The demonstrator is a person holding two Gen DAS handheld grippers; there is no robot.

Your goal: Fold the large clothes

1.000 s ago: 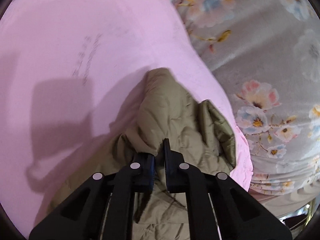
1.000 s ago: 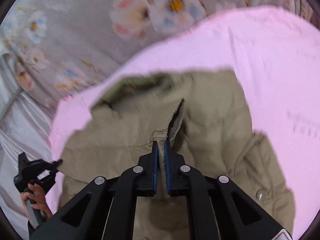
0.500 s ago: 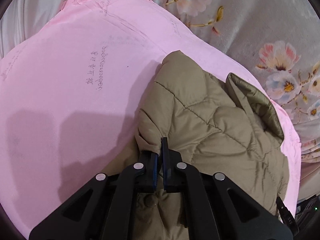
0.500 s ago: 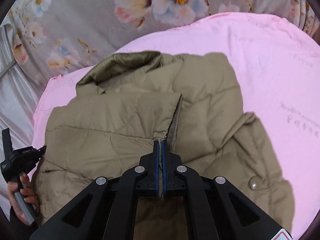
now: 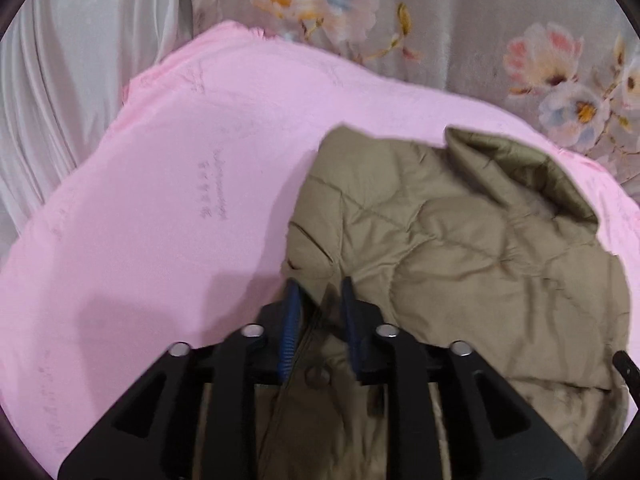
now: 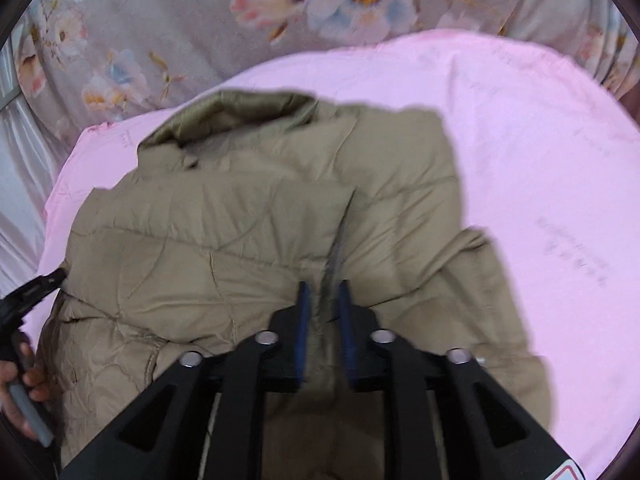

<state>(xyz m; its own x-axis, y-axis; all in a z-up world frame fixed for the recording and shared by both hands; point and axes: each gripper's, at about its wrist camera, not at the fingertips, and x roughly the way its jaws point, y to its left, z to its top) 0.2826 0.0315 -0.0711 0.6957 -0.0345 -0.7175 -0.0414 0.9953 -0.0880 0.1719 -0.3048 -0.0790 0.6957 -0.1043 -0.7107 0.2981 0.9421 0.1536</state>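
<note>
A tan quilted jacket (image 5: 460, 248) lies on a pink sheet (image 5: 180, 200), with its hood at the far side. It also shows in the right wrist view (image 6: 240, 232). My left gripper (image 5: 319, 286) stands open over the jacket's left edge, with the fabric edge between its parted fingers. My right gripper (image 6: 322, 288) stands open over a fold edge near the jacket's middle. The fabric rests loose between both pairs of fingers.
A grey floral bedspread (image 5: 480, 20) lies beyond the pink sheet (image 6: 540, 160). White curtain folds (image 5: 60, 80) hang at the left. The left gripper's handle and the hand holding it (image 6: 24, 360) show at the left edge of the right wrist view.
Both grippers were shut on jacket edges and carried them toward the hood. Now both have opened and let the fabric go, and the jacket lies flatter.
</note>
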